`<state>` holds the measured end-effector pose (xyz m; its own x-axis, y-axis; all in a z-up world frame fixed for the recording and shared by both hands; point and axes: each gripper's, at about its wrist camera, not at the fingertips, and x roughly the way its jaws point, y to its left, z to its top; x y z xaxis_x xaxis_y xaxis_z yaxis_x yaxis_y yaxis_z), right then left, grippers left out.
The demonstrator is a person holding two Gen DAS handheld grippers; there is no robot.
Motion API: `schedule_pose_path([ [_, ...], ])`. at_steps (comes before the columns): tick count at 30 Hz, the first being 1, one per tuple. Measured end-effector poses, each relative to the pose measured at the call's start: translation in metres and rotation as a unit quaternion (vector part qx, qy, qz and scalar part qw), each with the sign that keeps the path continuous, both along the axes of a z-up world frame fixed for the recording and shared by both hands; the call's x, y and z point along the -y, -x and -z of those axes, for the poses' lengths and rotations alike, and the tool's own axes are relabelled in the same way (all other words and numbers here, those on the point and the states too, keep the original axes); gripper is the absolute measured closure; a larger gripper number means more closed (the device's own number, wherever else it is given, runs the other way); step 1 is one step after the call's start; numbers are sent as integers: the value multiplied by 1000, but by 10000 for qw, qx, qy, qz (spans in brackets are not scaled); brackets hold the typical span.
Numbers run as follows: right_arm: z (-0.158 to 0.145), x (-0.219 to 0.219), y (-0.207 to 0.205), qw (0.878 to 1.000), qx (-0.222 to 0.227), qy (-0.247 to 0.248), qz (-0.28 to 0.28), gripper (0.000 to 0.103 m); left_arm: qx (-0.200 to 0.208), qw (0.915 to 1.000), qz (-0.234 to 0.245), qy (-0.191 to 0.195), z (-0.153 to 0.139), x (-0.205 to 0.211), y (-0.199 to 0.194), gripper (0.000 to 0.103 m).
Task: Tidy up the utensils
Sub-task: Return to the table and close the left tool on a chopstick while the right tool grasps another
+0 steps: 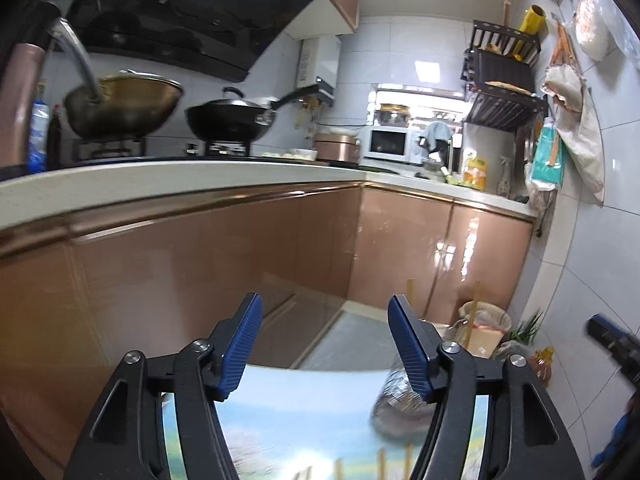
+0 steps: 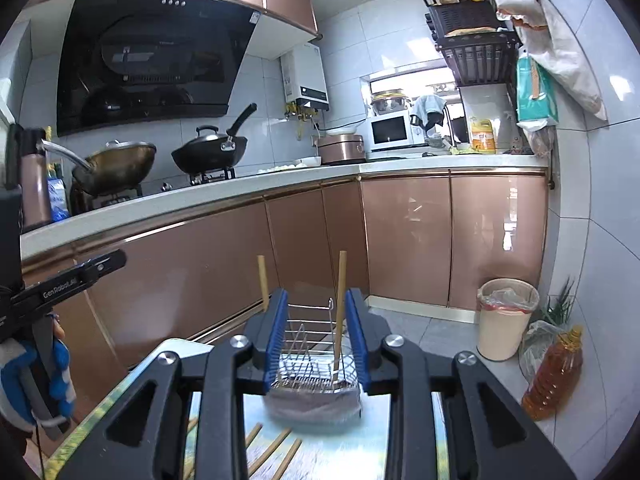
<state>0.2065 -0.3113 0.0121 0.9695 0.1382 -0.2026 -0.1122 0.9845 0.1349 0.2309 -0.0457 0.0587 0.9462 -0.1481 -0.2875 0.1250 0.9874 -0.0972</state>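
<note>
A wire utensil basket [image 2: 312, 364] stands on a glossy printed table [image 2: 340, 452], with two wooden chopsticks [image 2: 340, 312] upright in it. Several more chopsticks [image 2: 276, 452] lie flat on the table in front of it. My right gripper [image 2: 318, 336] is open, its blue fingers on either side of the basket, nothing held. My left gripper [image 1: 324, 348] is open and empty above the table; the basket [image 1: 396, 404] shows blurred beside its right finger, and chopstick ends [image 1: 380, 464] lie at the bottom. The right gripper [image 1: 612, 340] shows blurred at the right edge.
A counter [image 2: 240, 196] with copper cabinets runs behind, holding two woks [image 2: 208, 152] on a stove, a rice cooker and a microwave [image 2: 390, 132]. On the floor at right stand a cream bin [image 2: 506, 320] and an oil bottle [image 2: 554, 376]. The left gripper's body [image 2: 60, 280] is at the left.
</note>
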Motion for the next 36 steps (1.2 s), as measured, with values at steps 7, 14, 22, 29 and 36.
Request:
schedule_pose_path([
  [7, -31, -2, 57, 9999, -125, -5, 46, 75, -346, 9992, -149, -164, -26, -55, 51, 37],
  [14, -32, -12, 82, 9979, -641, 49, -70, 65, -1248, 9908, 357, -374, -15, -70, 62, 37],
  [22, 31, -21, 45, 9834, -1795, 139, -220, 65, -2460, 9623, 1008, -578, 77, -51, 29, 38],
  [29, 96, -25, -2, 9619, -2693, 39, -468, 65, -3559, 9220, 1452, -460, 156, -37, -15, 45],
  [36, 136, -36, -37, 9445, -3214, 39, -680, 65, -4127, 8961, 1587, -384, 198, -33, -50, 51],
])
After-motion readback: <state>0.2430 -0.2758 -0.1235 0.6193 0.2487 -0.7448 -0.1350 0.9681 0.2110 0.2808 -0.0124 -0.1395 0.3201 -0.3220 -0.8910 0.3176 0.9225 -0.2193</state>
